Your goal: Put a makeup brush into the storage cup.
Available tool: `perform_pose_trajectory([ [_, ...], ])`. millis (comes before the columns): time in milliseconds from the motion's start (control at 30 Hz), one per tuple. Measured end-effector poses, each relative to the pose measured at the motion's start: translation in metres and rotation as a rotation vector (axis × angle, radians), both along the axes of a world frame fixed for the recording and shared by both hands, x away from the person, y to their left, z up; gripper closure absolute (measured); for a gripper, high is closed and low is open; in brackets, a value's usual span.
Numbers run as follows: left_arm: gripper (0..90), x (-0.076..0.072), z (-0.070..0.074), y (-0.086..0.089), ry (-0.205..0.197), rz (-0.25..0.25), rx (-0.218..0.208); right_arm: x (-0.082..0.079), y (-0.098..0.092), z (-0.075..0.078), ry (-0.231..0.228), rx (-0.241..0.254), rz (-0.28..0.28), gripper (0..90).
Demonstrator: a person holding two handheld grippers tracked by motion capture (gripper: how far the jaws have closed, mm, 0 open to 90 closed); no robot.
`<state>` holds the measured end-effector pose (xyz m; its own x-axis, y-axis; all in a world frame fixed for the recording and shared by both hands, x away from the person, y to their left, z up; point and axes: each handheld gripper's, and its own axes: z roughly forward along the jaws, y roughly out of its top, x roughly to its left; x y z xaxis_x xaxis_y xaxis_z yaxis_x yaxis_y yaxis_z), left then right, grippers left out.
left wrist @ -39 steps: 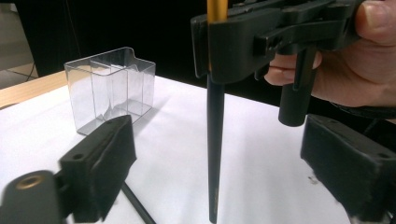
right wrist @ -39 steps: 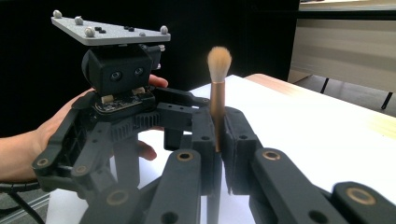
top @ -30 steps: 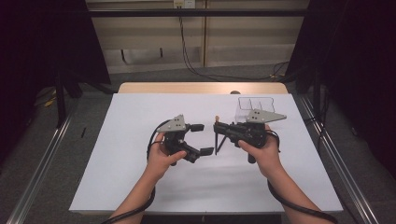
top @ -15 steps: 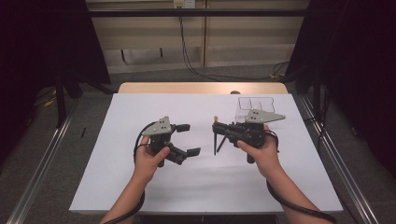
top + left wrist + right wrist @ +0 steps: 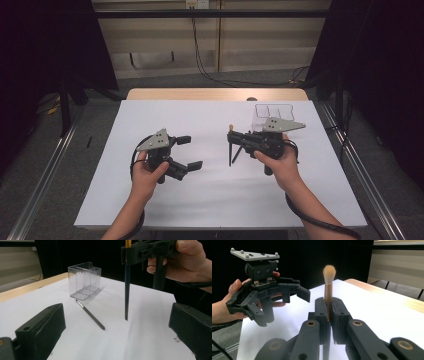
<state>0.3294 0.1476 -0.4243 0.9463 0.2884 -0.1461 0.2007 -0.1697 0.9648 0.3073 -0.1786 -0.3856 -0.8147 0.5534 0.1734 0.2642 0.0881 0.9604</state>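
Brush (image 5: pixel 329 287) clamped upright in our right gripper (image 5: pixel 233 140), above white table sheet (image 5: pixel 210 200): tan bristle tuft up, gold ferrule, dark handle tip down (image 5: pixel 126 302). Our left gripper (image 5: pixel 192 152) jaws wide, holding nothing. Grey pen (image 5: pixel 90 314) flat on sheet near clear compartment box (image 5: pixel 83 280). Wooden edge beyond, dark curtains both sides.

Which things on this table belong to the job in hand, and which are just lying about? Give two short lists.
In the job:
- makeup brush, upright, clamped in the right claw
- clear divided box, the likely place for it
- left claw, open, holding nothing

Lying about:
- dark pen flat on the white table by the box
- cables on the floor behind the table
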Motion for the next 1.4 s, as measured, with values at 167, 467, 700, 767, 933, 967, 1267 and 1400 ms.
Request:
perform_pose_trajectory([
  [167, 0.6, -0.002, -0.002, 0.011, 0.003, 0.018, -0.005, 0.000, -0.002, 0.000, 0.000, 0.004, -0.005, 84.5],
  [467, 0.5, -0.005, -0.005, 0.028, 0.001, 0.041, 0.005, 0.001, -0.001, -0.002, 0.002, 0.008, -0.002, 84.5],
  [700, 0.4, -0.010, -0.005, 0.037, -0.003, 0.055, 0.008, 0.002, 0.001, -0.002, 0.003, 0.006, 0.001, 84.5],
  [767, 0.4, -0.011, -0.006, 0.040, -0.007, 0.060, 0.009, 0.002, 0.000, -0.002, 0.003, 0.005, 0.000, 84.5],
  [933, 0.5, -0.014, -0.005, 0.049, -0.012, 0.071, 0.014, 0.002, 0.000, -0.001, 0.001, 0.000, -0.003, 84.5],
  [967, 0.5, -0.014, -0.005, 0.052, -0.012, 0.076, 0.014, 0.002, 0.000, -0.001, 0.001, 0.002, -0.003, 84.5],
  [1267, 0.5, -0.021, -0.009, 0.067, -0.008, 0.099, 0.021, 0.004, -0.001, -0.002, 0.007, -0.004, -0.007, 84.5],
  [1400, 0.5, -0.023, -0.009, 0.073, -0.008, 0.108, 0.025, 0.004, -0.001, -0.001, 0.007, -0.008, -0.008, 84.5],
])
